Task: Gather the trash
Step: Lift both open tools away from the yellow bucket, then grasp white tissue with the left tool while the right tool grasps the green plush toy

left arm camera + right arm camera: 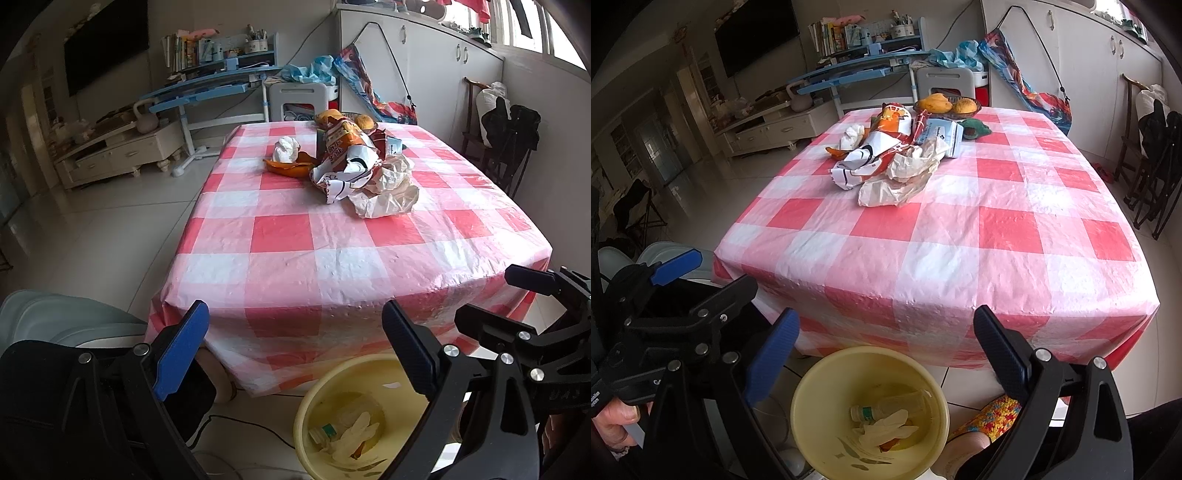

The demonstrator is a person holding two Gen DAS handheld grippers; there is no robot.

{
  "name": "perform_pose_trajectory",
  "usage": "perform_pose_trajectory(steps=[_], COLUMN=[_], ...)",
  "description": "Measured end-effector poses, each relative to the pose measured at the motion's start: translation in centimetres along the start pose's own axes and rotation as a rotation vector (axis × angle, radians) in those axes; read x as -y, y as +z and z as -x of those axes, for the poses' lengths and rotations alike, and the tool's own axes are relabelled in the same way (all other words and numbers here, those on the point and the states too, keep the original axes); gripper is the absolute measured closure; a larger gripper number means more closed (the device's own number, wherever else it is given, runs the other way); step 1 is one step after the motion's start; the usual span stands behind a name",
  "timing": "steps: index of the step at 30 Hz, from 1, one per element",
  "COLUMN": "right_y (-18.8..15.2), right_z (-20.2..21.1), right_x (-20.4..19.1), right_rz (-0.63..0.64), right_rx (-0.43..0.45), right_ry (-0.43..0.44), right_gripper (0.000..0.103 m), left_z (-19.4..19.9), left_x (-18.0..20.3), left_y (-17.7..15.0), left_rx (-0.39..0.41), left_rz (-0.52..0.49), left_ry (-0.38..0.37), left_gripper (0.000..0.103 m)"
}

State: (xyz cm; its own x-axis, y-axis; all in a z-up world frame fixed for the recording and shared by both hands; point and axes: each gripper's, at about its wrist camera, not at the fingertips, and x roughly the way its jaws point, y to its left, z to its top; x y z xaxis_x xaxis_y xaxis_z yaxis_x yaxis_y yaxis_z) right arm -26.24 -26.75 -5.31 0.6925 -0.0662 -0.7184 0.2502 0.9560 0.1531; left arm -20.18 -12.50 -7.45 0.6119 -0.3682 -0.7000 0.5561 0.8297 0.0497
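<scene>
both tongs, left (pixel 295 354) and right (pixel 886 354), are spread wide and hold nothing, above the bin (pixel 812 398). trash (pixel 354 170) sits on the table (pixel 295 266).

On the surface (pixel 960 229), two mangoes (pixel 951 103) are counted in one basket (pixel 975 110), plus one crumpled tissue (pixel 285 148). One yellow bin (pixel 812 398) is seen below.
</scene>
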Motion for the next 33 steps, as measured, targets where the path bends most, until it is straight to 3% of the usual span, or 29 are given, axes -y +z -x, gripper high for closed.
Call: perform_pose_trajectory(steps=[33], right_y=[0.9], right_z=[0.5], right_x=[-0.3], right_rz=[-0.016], right_rx=[0.02], right_ry=[-0.026], right_gripper=[0.012], left_z=[0.1], left_x=[-1.4], left_y=[0.6], left_rx=[0.019], left_rz=[0.069], left_ry=[0.016], left_gripper=[0.012])
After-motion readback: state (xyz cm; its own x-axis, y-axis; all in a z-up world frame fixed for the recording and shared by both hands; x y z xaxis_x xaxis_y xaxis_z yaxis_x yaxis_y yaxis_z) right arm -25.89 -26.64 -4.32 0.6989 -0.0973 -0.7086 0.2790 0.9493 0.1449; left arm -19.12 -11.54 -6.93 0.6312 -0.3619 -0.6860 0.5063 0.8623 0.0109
